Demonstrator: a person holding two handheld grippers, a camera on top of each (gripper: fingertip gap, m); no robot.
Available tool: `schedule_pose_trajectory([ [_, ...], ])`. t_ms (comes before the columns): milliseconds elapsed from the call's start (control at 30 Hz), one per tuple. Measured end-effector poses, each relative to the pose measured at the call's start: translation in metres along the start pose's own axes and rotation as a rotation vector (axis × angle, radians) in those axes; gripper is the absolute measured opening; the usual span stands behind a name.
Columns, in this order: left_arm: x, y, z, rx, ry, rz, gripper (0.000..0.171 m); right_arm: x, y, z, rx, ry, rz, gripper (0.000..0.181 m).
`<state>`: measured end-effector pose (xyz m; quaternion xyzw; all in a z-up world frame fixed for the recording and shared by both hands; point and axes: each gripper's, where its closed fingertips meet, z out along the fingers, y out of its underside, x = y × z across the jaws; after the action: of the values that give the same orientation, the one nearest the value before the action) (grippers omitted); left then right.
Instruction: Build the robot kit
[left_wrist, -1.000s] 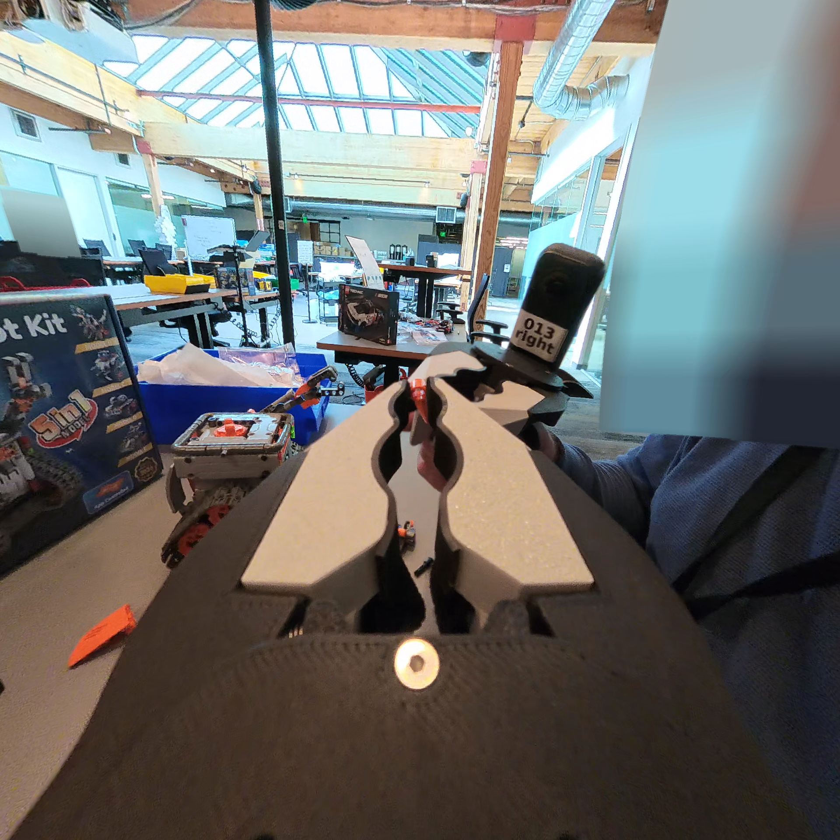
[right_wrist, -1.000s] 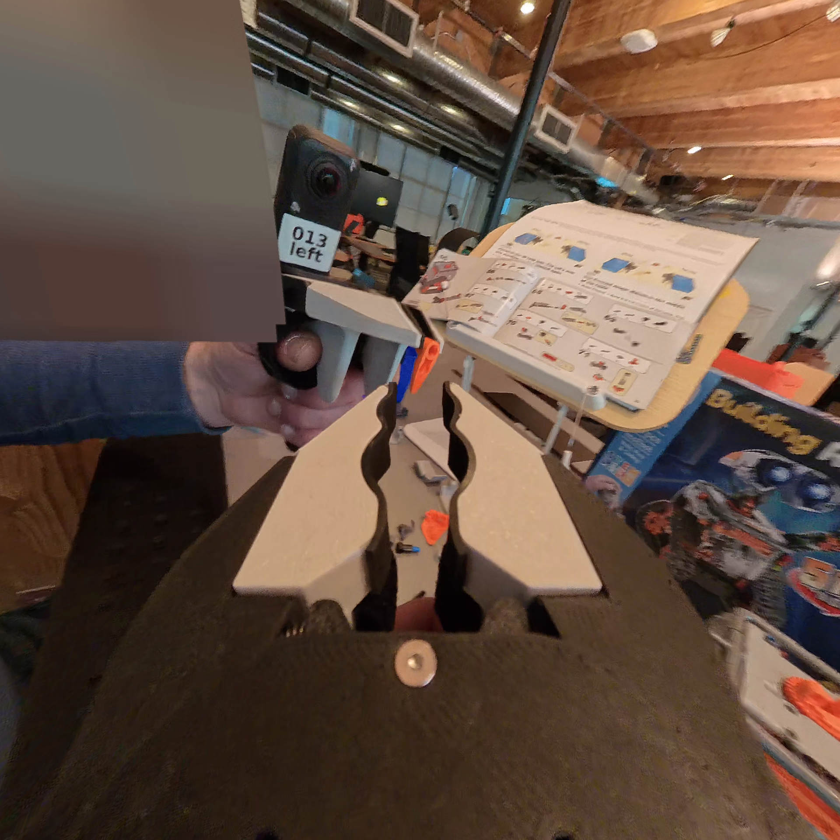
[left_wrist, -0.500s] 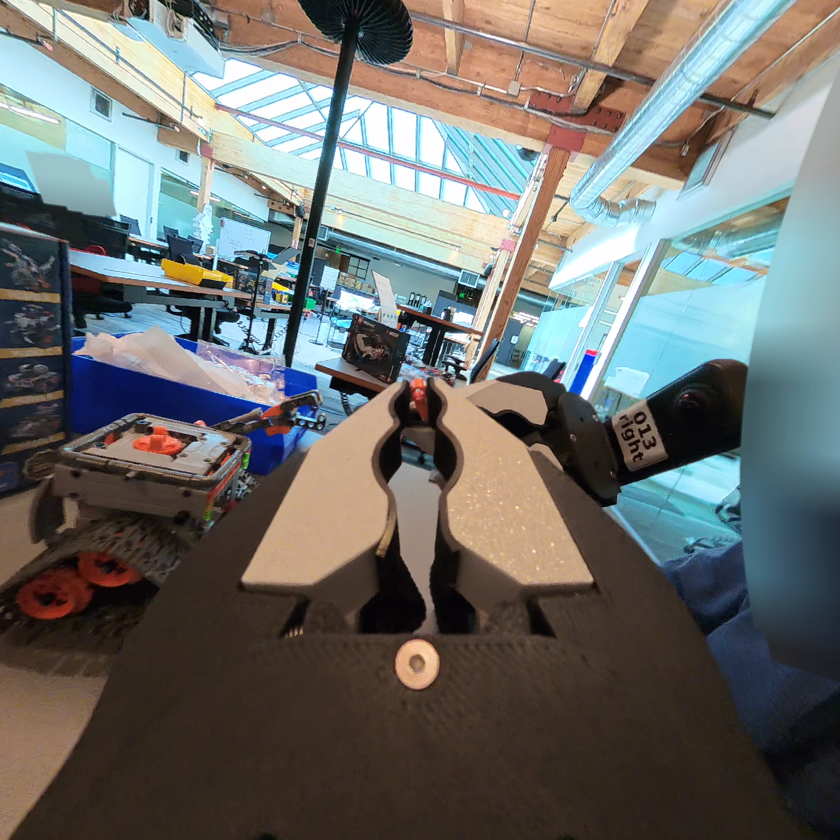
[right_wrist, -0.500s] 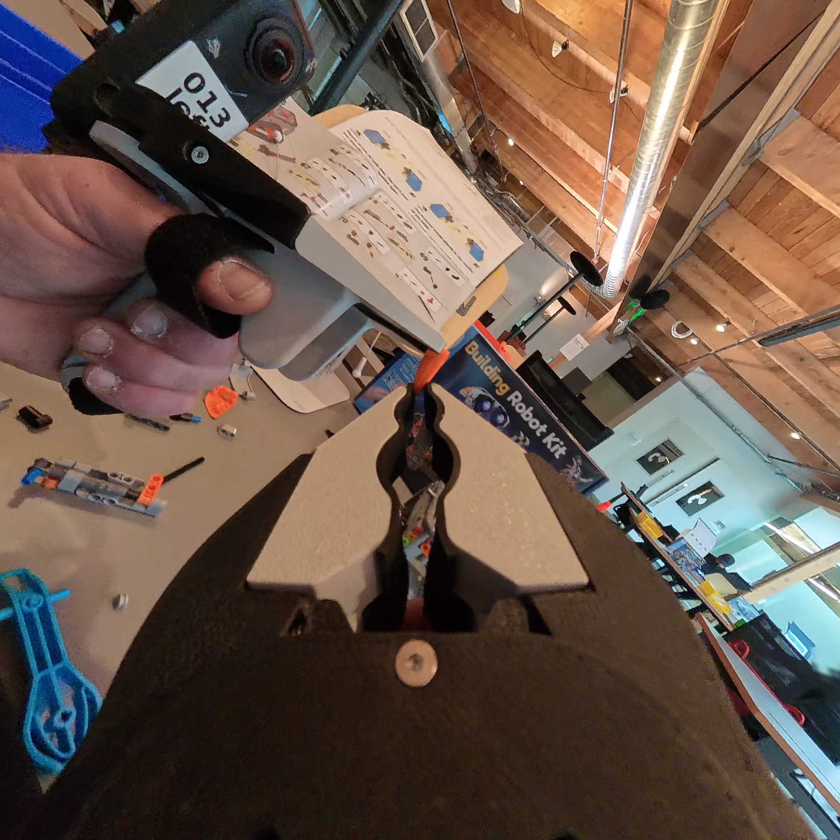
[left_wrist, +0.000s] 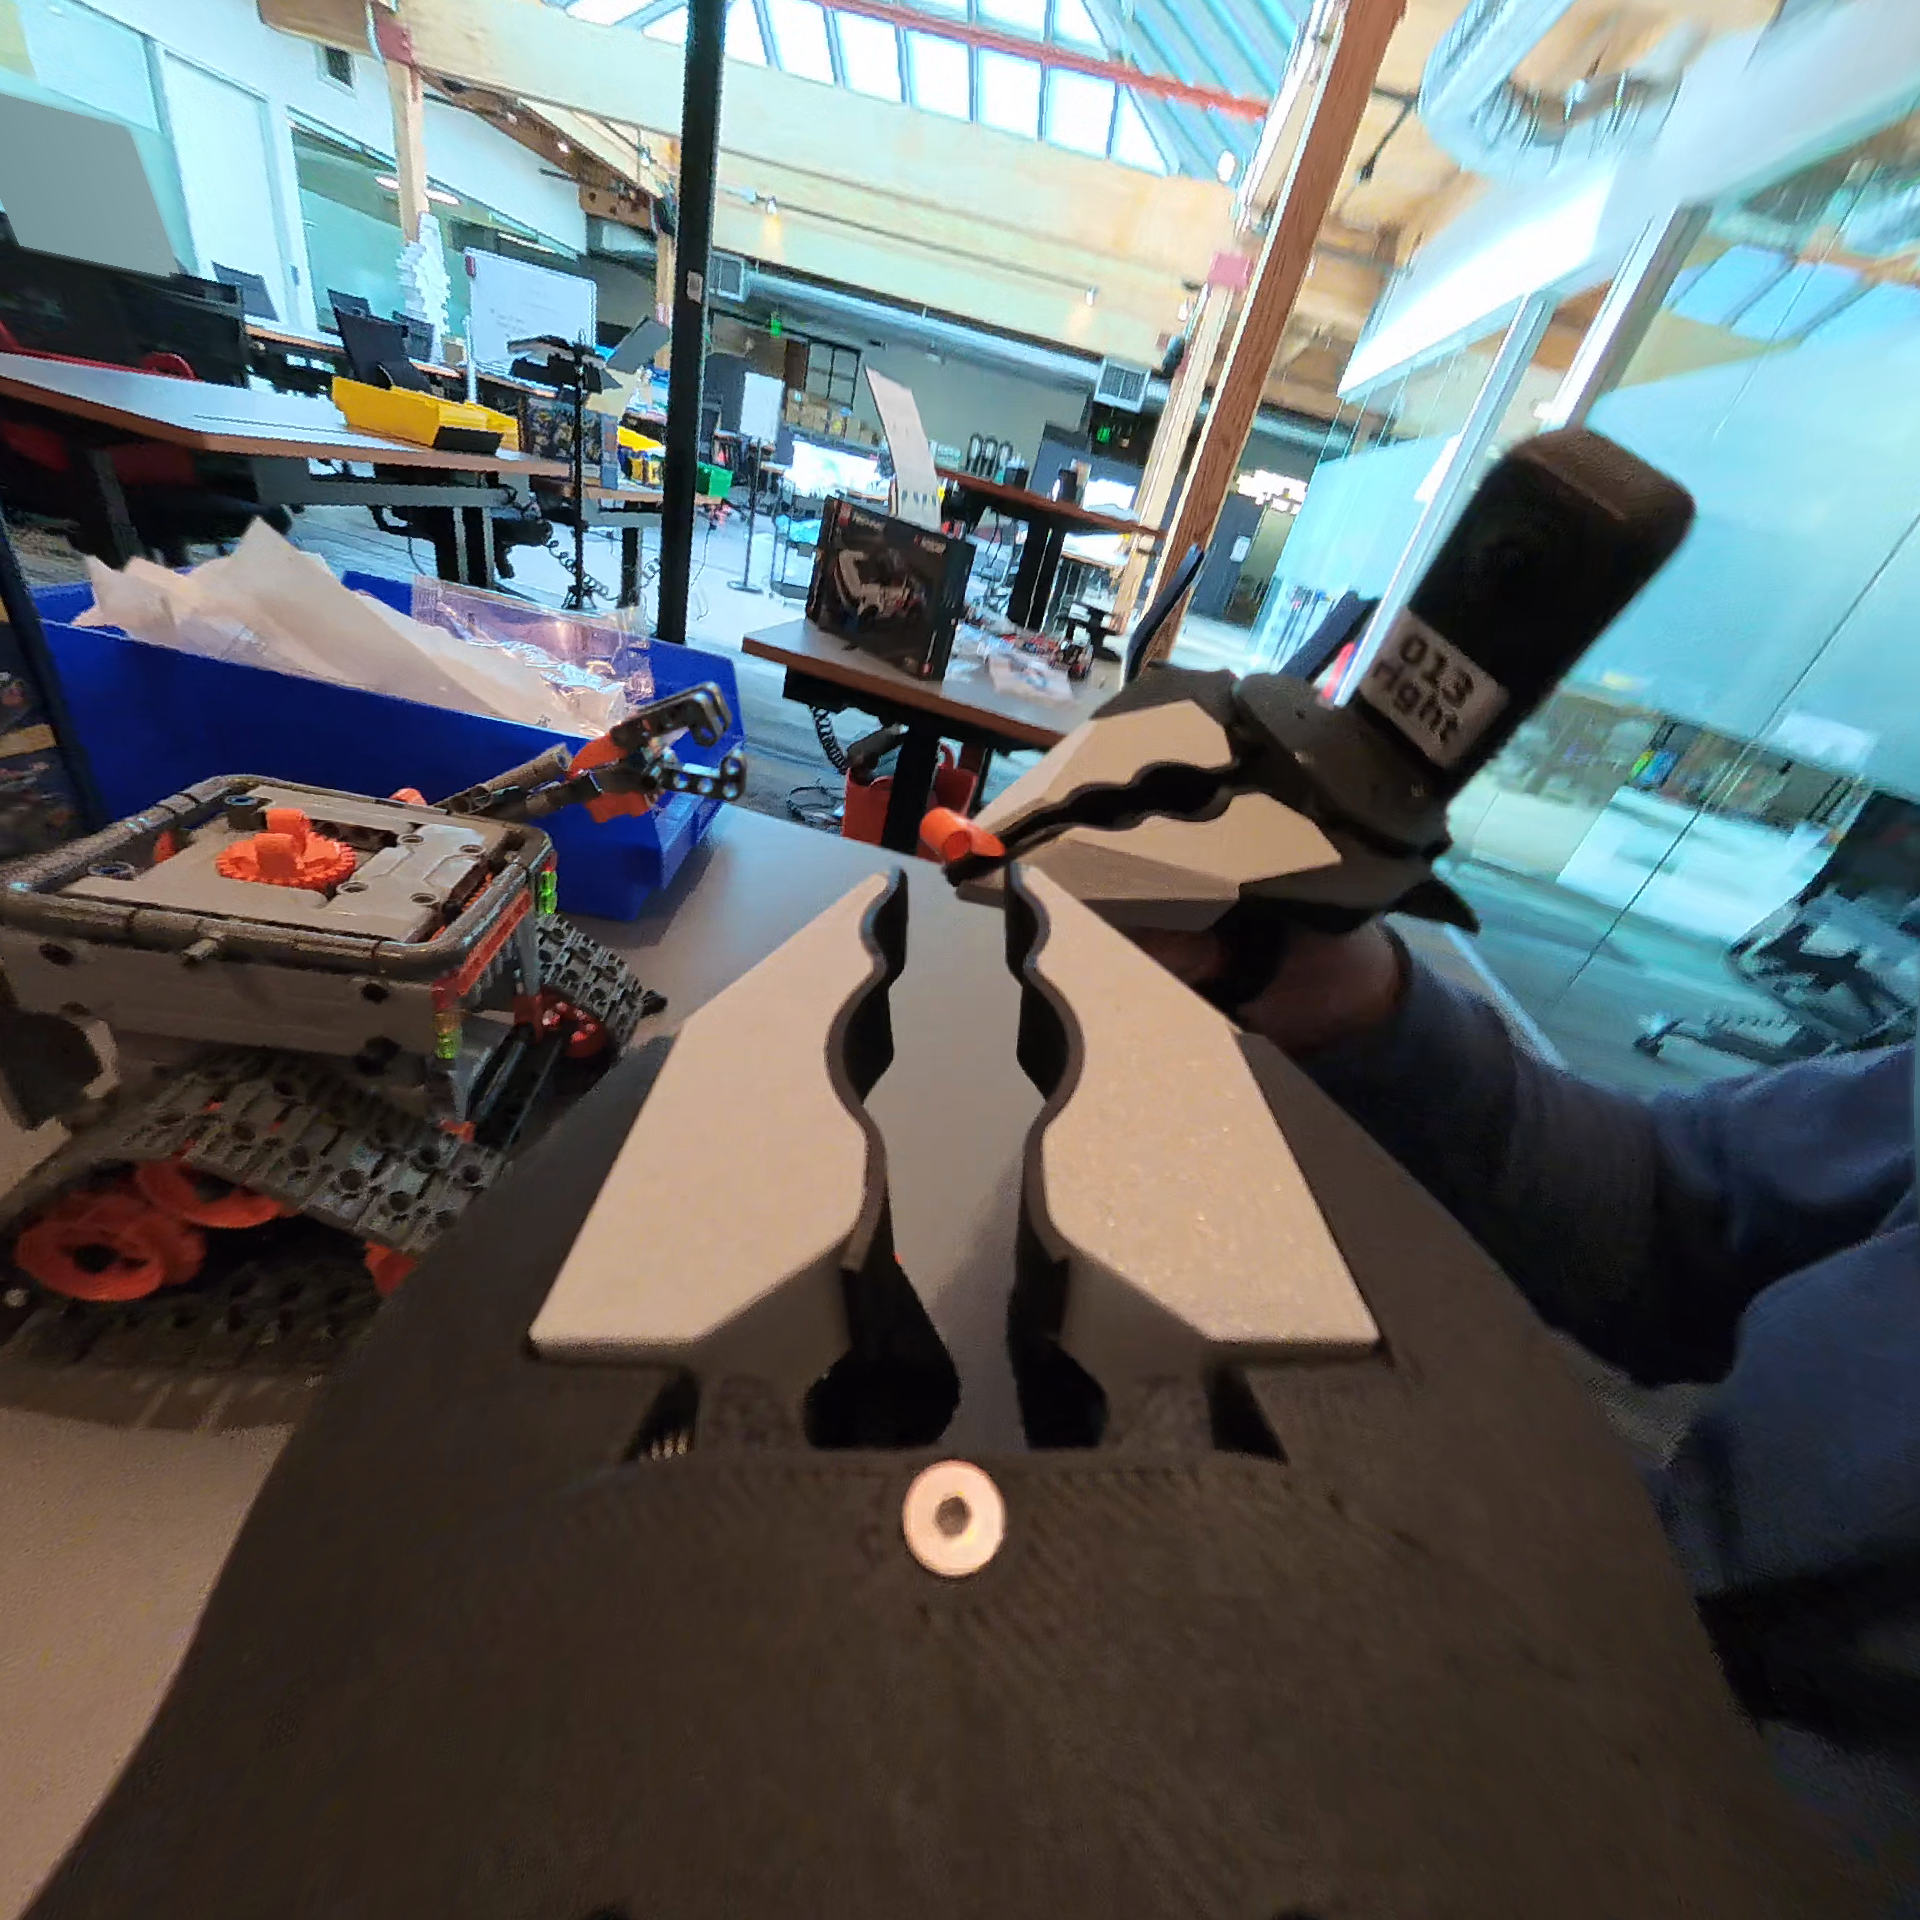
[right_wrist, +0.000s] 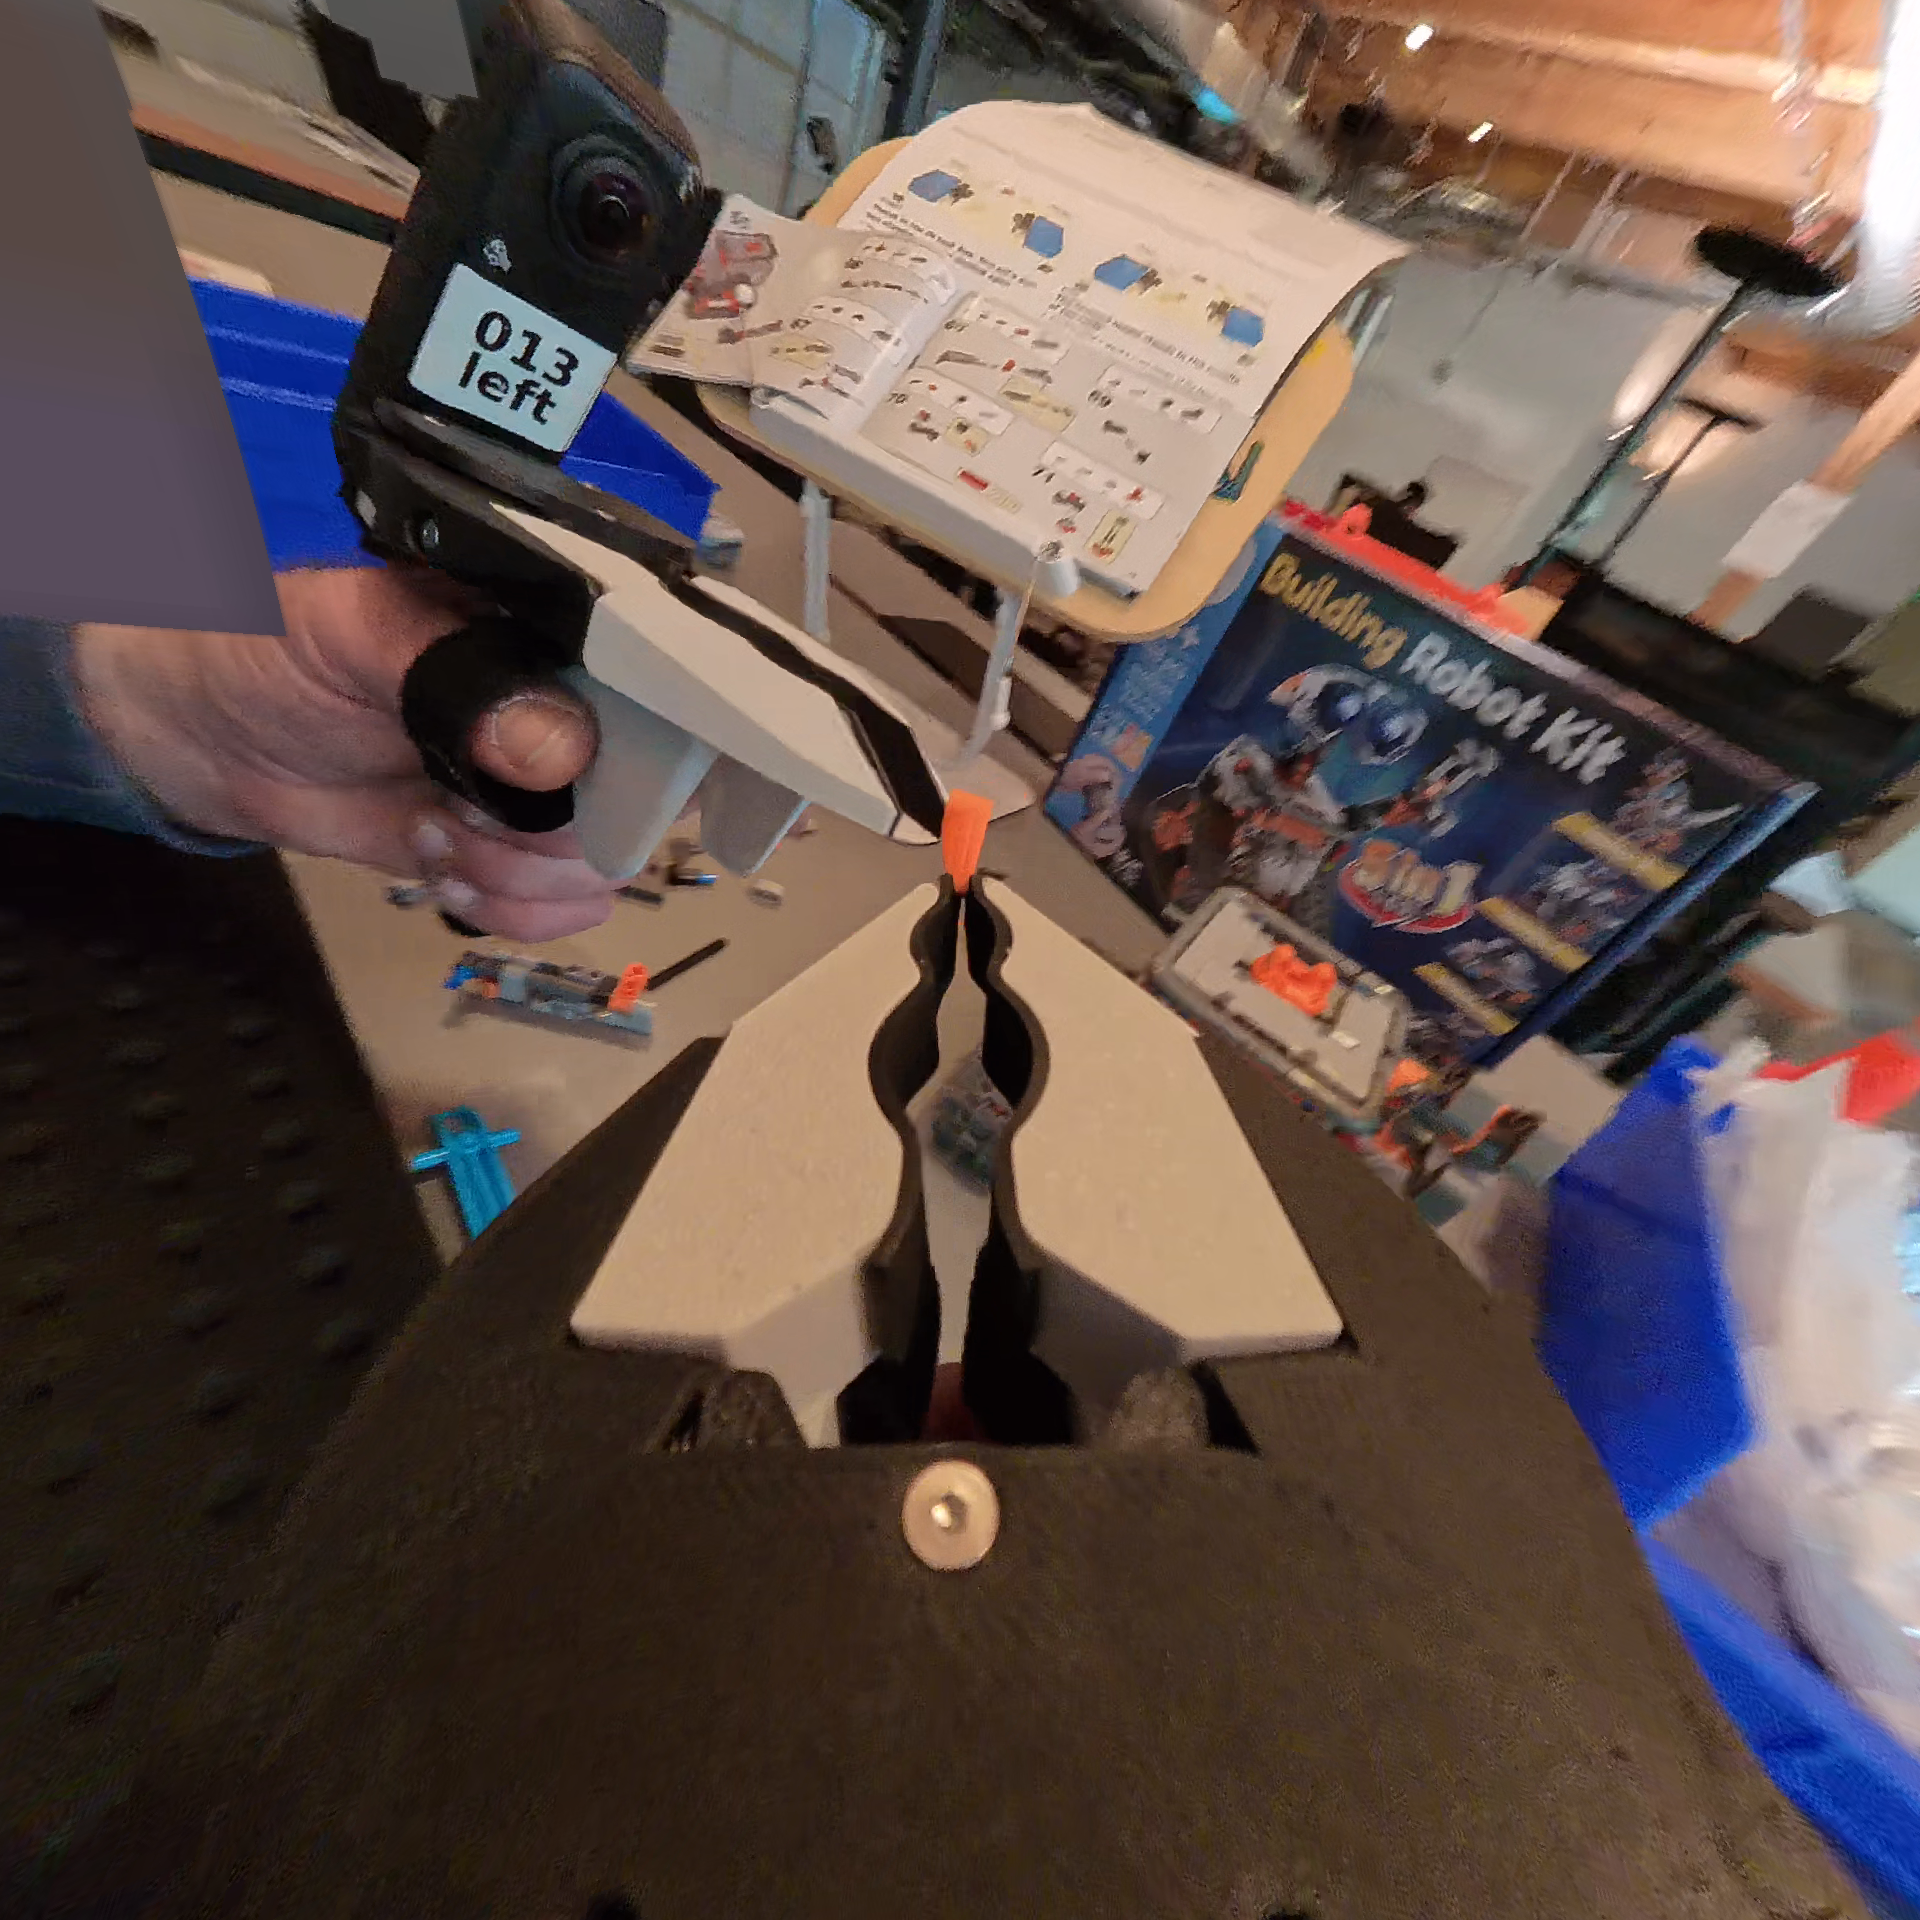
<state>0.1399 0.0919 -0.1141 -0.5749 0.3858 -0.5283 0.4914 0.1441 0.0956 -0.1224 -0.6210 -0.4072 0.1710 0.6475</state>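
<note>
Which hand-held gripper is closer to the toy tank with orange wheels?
Left. The left hand-held gripper hangs open just beside the toy tank; the right hand-held gripper, pinching a small orange piece, is farther off.

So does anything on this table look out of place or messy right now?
Mostly loose building parts strewn on the table: a half-built grey and blue strip, a light blue tool and small pins near the left gripper. The right gripper pinches a small orange piece by one end. Nothing looks damaged or spilled.
</note>
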Motion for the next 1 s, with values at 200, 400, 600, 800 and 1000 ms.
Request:
schedule_pose_trajectory([
  [200,-0.005,0.024,-0.009,-0.193,-0.019,0.402,0.024,-0.017,0.023,-0.008,-0.010,-0.292,0.253,0.000],
  [400,0.002,0.045,-0.007,-0.313,-0.001,0.912,0.029,-0.030,0.033,-0.015,-0.025,-0.499,0.419,0.000],
  [600,0.009,0.057,0.002,-0.318,0.007,1.112,0.014,-0.042,0.041,-0.017,-0.076,-0.592,0.485,0.000],
  [800,0.009,0.069,0.005,-0.338,0.038,1.097,0.005,-0.043,0.053,-0.015,-0.119,-0.598,0.501,0.000],
  [1000,0.000,0.077,0.013,-0.386,0.058,0.820,0.005,-0.024,0.074,-0.015,-0.220,-0.334,0.082,0.012],
])
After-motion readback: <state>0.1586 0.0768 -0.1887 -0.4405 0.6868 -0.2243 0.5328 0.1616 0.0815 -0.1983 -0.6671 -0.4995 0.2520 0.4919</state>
